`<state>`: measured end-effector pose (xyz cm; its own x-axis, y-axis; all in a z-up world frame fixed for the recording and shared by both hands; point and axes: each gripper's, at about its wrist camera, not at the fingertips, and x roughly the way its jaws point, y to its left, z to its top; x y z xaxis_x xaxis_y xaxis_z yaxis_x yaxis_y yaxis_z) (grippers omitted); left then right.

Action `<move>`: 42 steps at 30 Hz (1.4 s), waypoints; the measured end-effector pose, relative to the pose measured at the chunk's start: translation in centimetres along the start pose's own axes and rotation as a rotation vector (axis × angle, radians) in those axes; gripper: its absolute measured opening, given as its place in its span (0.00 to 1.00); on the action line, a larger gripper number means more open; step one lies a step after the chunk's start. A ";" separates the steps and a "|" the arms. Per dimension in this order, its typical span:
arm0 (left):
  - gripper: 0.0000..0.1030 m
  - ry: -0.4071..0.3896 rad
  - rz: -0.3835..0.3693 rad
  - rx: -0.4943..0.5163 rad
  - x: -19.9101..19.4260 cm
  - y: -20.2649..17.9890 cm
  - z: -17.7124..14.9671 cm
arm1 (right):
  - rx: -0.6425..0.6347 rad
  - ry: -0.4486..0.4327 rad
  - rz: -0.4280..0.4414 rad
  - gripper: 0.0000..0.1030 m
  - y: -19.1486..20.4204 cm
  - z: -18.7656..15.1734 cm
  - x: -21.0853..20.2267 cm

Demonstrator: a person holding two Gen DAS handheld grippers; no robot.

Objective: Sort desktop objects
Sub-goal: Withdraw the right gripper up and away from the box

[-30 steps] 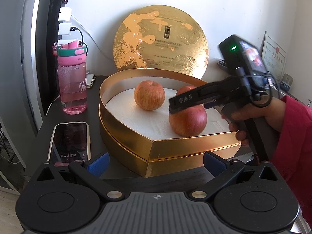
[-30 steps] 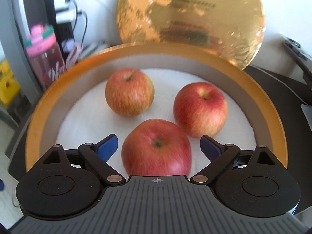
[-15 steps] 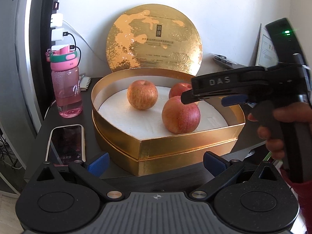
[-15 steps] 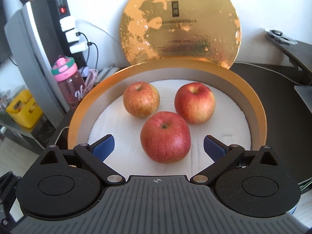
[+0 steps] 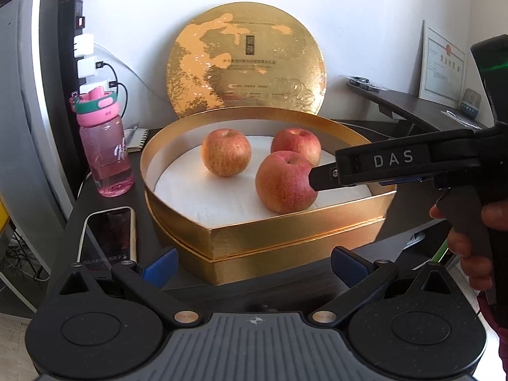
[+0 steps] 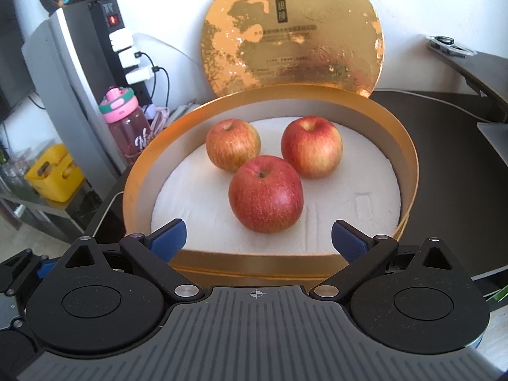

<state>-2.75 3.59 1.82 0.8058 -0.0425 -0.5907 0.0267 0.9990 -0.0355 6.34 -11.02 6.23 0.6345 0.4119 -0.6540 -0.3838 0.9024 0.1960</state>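
Observation:
Three red apples lie on white padding inside a gold heart-shaped box (image 5: 285,231) (image 6: 139,171). The nearest apple (image 5: 284,181) (image 6: 265,193) sits in front of the other two apples (image 6: 232,144) (image 6: 311,147). My right gripper (image 6: 258,238) is open and empty, its blue pads just above the box's near rim. In the left wrist view a hand (image 5: 476,241) holds it at the right, its tip beside the nearest apple. My left gripper (image 5: 254,265) is open and empty, low in front of the box's pointed corner.
The gold round lid (image 5: 246,60) (image 6: 290,31) leans on the wall behind the box. A pink water bottle (image 5: 103,141) (image 6: 125,120) and a phone (image 5: 109,238) lie left of the box on the dark desk. A power strip with plugs (image 6: 127,50) is further left.
The right gripper has let go of the nearest apple and drawn back and up from the box. The left gripper has pulled back a little.

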 end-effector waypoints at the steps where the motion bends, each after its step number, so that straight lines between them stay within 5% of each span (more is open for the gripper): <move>1: 1.00 0.001 0.000 0.002 0.0 -0.2 0.0 | -0.004 0.001 0.000 0.98 -0.1 -0.1 -0.2; 20: 1.00 0.025 0.006 0.016 0.8 -2.3 0.6 | 0.018 0.007 -0.014 0.98 -2.6 -1.7 -2.1; 42: 1.00 0.040 0.003 -0.036 1.2 -0.2 0.4 | -0.028 0.028 -0.021 0.98 -0.1 -0.8 -1.3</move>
<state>-1.59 3.34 1.46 0.7813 -0.0411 -0.6229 0.0030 0.9981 -0.0621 5.03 -11.80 6.53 0.6240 0.3889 -0.6778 -0.3892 0.9068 0.1620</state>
